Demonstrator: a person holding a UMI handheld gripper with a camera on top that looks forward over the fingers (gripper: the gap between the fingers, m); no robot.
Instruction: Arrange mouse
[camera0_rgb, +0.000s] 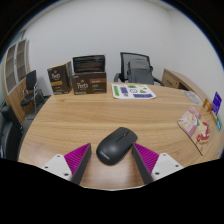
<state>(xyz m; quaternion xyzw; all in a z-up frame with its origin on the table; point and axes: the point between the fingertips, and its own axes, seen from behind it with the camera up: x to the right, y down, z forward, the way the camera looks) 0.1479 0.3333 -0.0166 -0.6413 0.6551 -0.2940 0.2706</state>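
Mouse (116, 146) lay on the counter (60, 120) between my spread gripper (113, 160) fingers, gaps either side, its long axis slanting away rightward, nearer my right finger than my left.

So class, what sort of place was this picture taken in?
Probably an office or meeting room: a large wooden table with a computer mouse between the open fingers, an office chair and brown boxes beyond.
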